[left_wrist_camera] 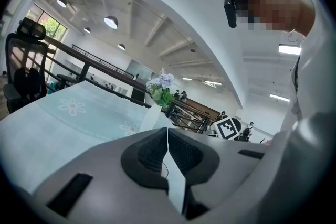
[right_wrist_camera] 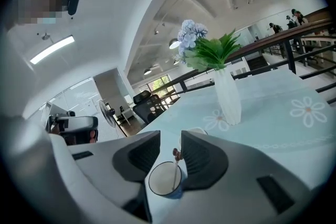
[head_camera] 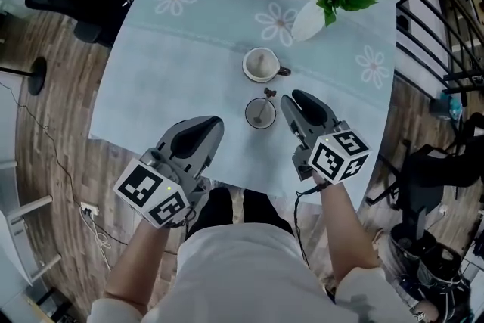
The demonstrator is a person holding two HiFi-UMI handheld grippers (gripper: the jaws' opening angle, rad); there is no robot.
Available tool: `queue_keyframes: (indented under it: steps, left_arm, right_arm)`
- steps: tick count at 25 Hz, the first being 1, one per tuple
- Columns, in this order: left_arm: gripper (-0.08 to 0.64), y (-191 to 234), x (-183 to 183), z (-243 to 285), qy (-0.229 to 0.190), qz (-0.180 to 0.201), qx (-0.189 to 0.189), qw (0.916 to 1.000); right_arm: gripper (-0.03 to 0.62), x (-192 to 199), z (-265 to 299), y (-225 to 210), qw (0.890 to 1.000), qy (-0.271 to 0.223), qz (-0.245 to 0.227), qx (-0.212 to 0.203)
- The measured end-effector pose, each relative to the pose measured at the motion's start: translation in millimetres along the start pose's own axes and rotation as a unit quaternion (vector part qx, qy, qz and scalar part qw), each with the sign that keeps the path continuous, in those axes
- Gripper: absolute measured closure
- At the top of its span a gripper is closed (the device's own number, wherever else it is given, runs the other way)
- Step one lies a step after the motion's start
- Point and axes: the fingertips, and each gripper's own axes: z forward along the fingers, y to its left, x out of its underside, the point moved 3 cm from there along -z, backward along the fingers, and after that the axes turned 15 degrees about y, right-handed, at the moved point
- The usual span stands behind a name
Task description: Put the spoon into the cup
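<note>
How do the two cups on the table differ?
The near cup holds a spoon; the far cup has none. The far cup has a side handle; the near cup shows none. The near cup has a dark rim and looks smaller; the far cup is pale-rimmed. Both stand upright on the tablecloth.

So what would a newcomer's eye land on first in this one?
Probably the small cup with the spoon standing in it, near the front edge of the daisy-print cloth. The right claw hangs open just right of it, while the left claw is shut on nothing, lower left. Farther back stands a white vase of blue flowers.
</note>
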Motion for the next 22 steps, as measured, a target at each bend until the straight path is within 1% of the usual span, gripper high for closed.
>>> queue_keyframes:
  steps: [6, 13, 22]
  left_arm:
    - [0.54, -14, -14, -11, -0.007, 0.017, 0.008, 0.9998]
    - [0.54, -30, -24, -30, -0.017, 0.039, 0.018, 0.9989]
    - [0.54, -52, -33, -52, -0.025, 0.062, 0.028, 0.9973]
  right_arm:
    - [0.469, -12, -25, 21, 1.0, -0.016, -0.014, -0.005]
    - [0.472, -20, -54, 59, 0.999, -0.041, -0.032, -0.017]
    - [0.486, -24, -89, 94, 0.997, -0.059, -0.054, -0.015]
